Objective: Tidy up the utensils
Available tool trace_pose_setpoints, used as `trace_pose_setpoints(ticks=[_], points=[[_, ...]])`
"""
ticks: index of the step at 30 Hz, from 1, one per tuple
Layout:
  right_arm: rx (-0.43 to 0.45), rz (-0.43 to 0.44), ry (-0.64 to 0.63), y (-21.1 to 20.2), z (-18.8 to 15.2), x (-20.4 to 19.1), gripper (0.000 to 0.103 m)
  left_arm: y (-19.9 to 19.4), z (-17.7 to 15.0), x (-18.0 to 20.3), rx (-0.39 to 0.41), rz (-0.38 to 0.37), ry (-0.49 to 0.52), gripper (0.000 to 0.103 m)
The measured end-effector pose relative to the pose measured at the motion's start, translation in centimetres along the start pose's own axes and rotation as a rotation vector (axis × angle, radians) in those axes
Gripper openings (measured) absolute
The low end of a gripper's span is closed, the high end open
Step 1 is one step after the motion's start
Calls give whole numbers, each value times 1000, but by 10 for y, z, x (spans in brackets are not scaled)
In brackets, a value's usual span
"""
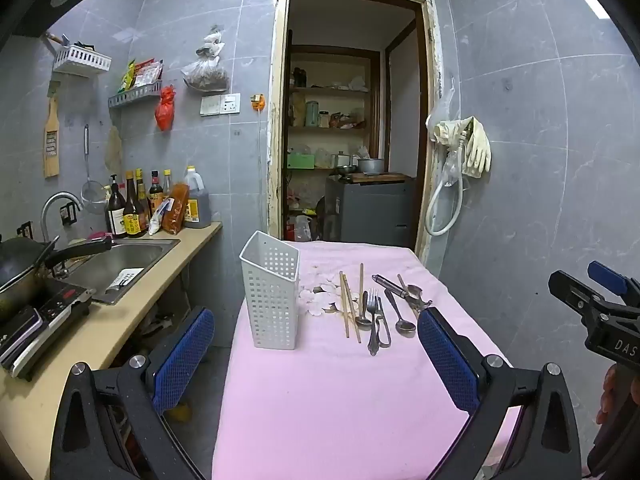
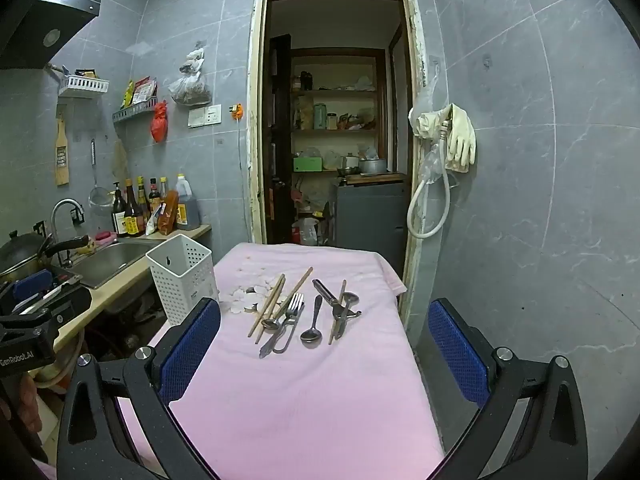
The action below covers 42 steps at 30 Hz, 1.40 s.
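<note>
A white perforated utensil holder (image 1: 272, 292) (image 2: 182, 278) stands upright at the left edge of a table with a pink cloth (image 1: 320, 392) (image 2: 304, 392). To its right lie wooden chopsticks (image 1: 349, 306) (image 2: 272, 302), a fork (image 1: 373, 320) (image 2: 286, 320), two spoons (image 1: 402, 316) (image 2: 314, 322), a peeler (image 1: 390, 282) (image 2: 326, 290) and other metal tools. My left gripper (image 1: 316, 356) hangs open over the near part of the cloth, well short of them. My right gripper (image 2: 324, 350) is open too, with nothing between its fingers. The right gripper's body (image 1: 600, 312) shows at the left view's right edge.
A counter on the left holds a steel sink (image 1: 120, 264) (image 2: 108, 262), a wok on a cooker (image 1: 24, 276), and sauce bottles (image 1: 136, 208) (image 2: 136, 212). A doorway (image 1: 348, 120) opens behind the table. Rubber gloves and a hose (image 1: 468, 152) hang on the right wall.
</note>
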State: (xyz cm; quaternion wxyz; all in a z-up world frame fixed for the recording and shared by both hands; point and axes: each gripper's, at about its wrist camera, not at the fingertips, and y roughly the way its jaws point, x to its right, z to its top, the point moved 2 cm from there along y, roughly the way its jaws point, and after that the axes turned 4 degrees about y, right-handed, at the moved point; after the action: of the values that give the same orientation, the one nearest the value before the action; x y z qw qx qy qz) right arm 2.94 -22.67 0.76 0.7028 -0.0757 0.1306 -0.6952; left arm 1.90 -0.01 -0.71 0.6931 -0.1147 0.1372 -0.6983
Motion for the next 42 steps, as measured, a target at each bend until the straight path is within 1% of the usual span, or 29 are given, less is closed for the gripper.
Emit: trace_pose_setpoints(ticks=[1, 9, 12, 15, 24, 32, 42], points=[[0, -2, -2, 0, 0, 0, 102, -1, 0, 0, 16, 1, -4, 102], [-9, 1, 0, 1, 2, 2, 102, -1, 0, 0, 9, 1, 0, 102], [-14, 2, 2, -4, -4, -10, 102, -1, 0, 0, 6, -2, 0, 102], [-15, 2, 5, 1, -9, -10, 102, -2, 1, -1, 7, -2, 1, 102], [-24, 9, 0, 3, -2, -3, 102, 1, -2, 0, 3, -1, 3, 102], [-25, 13, 0, 2, -5, -3, 102, -1, -2, 9, 3, -4, 10, 102], [-27, 15, 0, 2, -4, -2, 102, -3, -1, 10, 2, -5, 14, 102]])
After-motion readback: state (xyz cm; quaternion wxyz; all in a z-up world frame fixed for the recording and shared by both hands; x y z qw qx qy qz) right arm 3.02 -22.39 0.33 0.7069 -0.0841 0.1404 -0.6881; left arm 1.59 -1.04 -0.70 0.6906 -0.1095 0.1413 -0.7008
